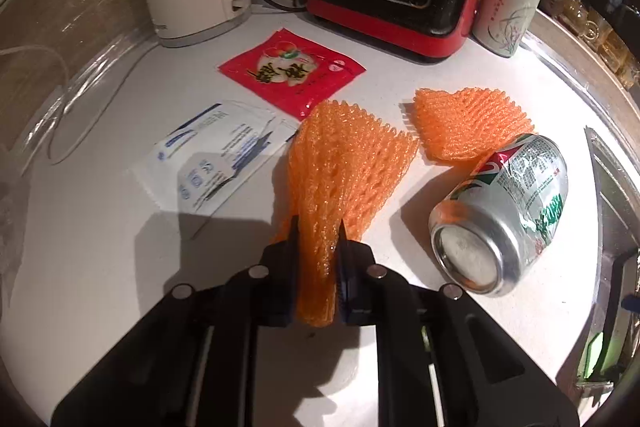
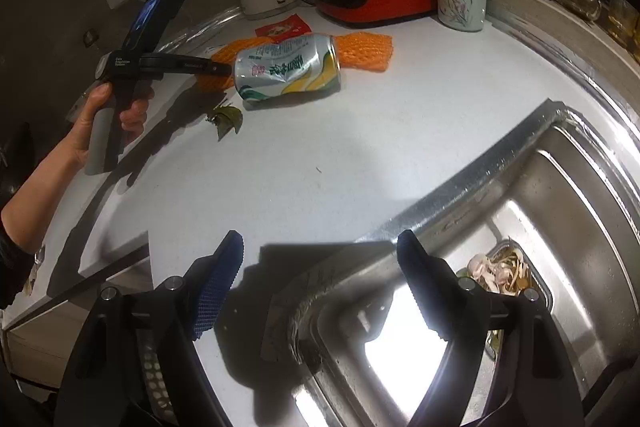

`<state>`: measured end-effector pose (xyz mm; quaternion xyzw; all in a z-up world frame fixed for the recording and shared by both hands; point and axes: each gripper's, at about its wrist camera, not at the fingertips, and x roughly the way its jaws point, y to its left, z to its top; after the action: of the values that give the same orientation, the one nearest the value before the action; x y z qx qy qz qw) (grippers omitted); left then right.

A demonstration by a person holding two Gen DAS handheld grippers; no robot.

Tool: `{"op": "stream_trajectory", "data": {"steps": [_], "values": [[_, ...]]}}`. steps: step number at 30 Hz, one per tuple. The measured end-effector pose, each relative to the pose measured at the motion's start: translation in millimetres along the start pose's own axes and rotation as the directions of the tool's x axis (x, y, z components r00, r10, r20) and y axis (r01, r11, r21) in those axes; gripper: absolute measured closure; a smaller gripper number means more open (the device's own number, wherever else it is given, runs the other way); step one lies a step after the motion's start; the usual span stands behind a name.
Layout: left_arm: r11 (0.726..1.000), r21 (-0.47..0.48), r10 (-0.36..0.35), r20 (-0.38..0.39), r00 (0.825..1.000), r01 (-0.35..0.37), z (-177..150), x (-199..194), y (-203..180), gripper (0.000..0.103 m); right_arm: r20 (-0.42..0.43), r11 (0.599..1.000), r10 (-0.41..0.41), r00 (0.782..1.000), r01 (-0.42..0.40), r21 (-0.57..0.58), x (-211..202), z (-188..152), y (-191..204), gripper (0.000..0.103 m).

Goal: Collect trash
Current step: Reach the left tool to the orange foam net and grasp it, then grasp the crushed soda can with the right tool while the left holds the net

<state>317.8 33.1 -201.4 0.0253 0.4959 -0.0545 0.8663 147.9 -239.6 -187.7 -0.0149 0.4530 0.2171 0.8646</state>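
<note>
White countertop (image 1: 100,227): left gripper (image 1: 318,227) pinched on an orange foam net (image 1: 344,155) left of the dented can (image 1: 504,211); right gripper (image 2: 320,247) wide open, holding nothing.

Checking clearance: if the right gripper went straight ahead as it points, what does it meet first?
Probably the sink rim, then bare counter. The right gripper is open and empty; the can lies farther, left of line. Depth unclear.

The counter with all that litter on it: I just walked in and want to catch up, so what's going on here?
A person is clearing trash from the white counter. The left hand-held gripper is shut on an orange foam net. A second orange net, a dented can, a red packet and a white wrapper lie on the counter. The right hand-held gripper is open and holds nothing, at the sink edge.
</note>
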Motion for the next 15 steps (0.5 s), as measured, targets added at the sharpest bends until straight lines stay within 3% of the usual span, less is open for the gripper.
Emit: {"op": "stream_trajectory", "data": {"steps": [6,9,12,15], "values": [[0.998,-0.051,-0.02,0.037,0.999,0.022,-18,-38,9,0.09,0.053,0.99,0.017,0.998,-0.01,-0.138,21,50,21,0.019],[0.997,-0.064,-0.03,0.05,0.998,0.033,-33,-59,9,0.09,0.051,0.964,0.051,0.997,-0.036,-0.264,31,77,32,0.018],[0.996,-0.076,-0.038,0.058,0.998,0.042,-48,-76,7,0.09,0.019,0.901,0.066,0.998,-0.051,-0.43,41,102,42,0.018],[0.991,-0.117,-0.054,0.052,0.997,0.06,-62,-87,10,0.09,-0.048,0.794,0.068,0.997,-0.083,-0.602,56,124,50,0.018]]}}
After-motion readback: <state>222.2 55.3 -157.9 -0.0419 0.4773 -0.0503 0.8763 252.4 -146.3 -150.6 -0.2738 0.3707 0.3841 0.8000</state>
